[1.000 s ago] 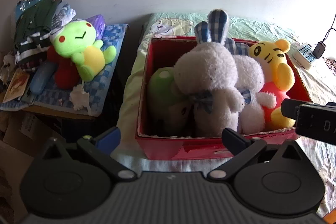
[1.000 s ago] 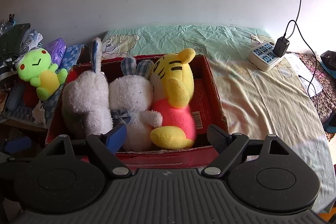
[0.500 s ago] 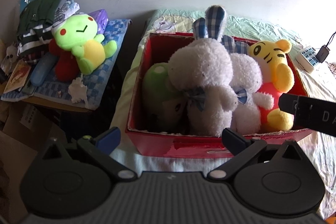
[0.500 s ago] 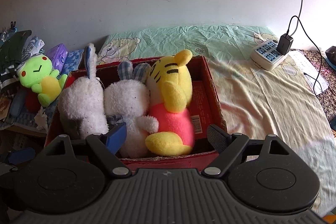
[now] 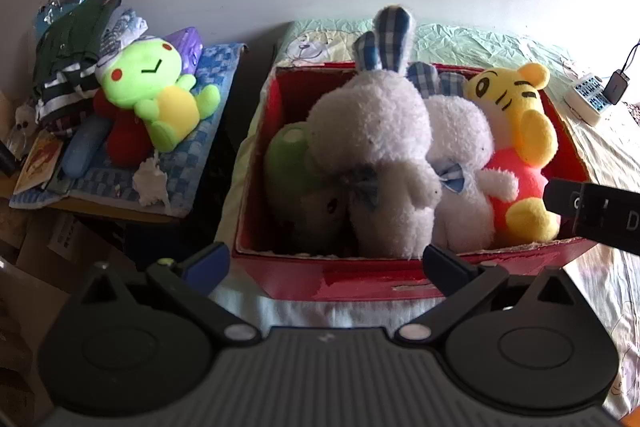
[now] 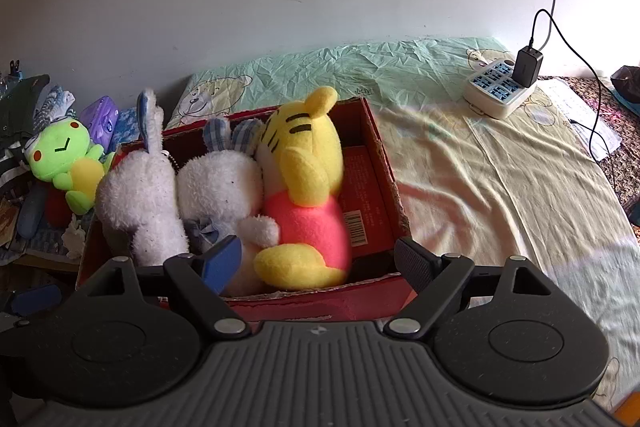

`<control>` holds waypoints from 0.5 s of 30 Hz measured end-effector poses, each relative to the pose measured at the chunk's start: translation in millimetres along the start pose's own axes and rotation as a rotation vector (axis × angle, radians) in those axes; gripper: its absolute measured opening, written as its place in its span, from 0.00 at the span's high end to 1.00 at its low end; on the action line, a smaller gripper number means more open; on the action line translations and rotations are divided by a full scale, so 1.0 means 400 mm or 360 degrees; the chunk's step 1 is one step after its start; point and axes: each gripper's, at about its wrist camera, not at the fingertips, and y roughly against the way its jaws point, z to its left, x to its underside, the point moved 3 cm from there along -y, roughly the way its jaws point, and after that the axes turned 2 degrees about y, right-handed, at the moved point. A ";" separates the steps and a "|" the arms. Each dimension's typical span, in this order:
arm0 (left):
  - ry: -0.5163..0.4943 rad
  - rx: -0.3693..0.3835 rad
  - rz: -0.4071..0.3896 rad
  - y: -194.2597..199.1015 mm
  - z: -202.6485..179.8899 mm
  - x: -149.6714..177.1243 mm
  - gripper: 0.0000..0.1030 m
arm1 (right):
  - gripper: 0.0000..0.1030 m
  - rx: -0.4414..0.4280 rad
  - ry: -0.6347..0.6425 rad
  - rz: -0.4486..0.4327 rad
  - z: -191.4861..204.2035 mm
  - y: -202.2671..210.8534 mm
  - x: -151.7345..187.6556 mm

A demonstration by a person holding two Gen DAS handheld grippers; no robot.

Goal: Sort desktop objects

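Both the left gripper (image 5: 326,263) and right gripper (image 6: 318,257) hover wide and empty just before the red box (image 5: 400,279); ahead, packed plush toys (image 5: 376,147) could snag and spill out if one is tugged.

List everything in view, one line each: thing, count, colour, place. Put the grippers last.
box: 1, red, on the bed sheet.
rabbit toys: 2, white with blue checked ears, in the box.
tiger toy: 1, yellow and pink, at the box's right end.
green toy: 1, at the box's left end, mostly hidden.
frog toy: 1, lime and yellow, on the side table's blue checked cloth.
power strip: 1, white, far right on the bed, black charger plugged in.
bed sheet: 1, pale green and yellow.
clothes pile: 1, dark green and striped, behind the frog.
left gripper: 1, black, open before the box.
right gripper: 1, black, open, over the box's near edge.
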 end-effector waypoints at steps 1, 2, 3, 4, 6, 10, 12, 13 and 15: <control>-0.0009 0.0011 0.0013 0.001 -0.005 0.002 0.01 | 0.16 0.0002 -0.0006 0.0006 -0.006 0.001 0.003; -0.0019 0.0020 0.0018 0.003 -0.010 0.005 0.01 | 0.16 0.0007 -0.0020 0.0009 -0.013 0.002 0.005; -0.0033 0.0024 0.0013 0.007 -0.016 0.008 0.01 | 0.16 0.0013 -0.0040 0.0009 -0.023 0.005 0.007; -0.0054 0.0025 0.0005 0.011 -0.025 0.011 0.01 | 0.16 0.0022 -0.0060 0.0009 -0.032 0.008 0.009; -0.0100 0.0028 -0.0002 0.016 -0.048 0.020 0.01 | 0.16 0.0045 -0.0099 0.0019 -0.053 0.012 0.015; -0.0161 0.0060 0.0022 0.016 -0.095 0.042 0.01 | 0.16 0.0099 -0.0183 0.0037 -0.103 0.021 0.042; -0.0188 0.0077 0.0042 0.012 -0.117 0.053 0.01 | 0.16 0.0138 -0.0215 0.0053 -0.129 0.025 0.060; -0.0200 0.0089 0.0055 0.010 -0.129 0.060 0.01 | 0.16 0.0154 -0.0231 0.0064 -0.142 0.026 0.068; -0.0223 0.0108 0.0079 0.004 -0.150 0.072 0.01 | 0.16 0.0185 -0.0260 0.0094 -0.168 0.024 0.083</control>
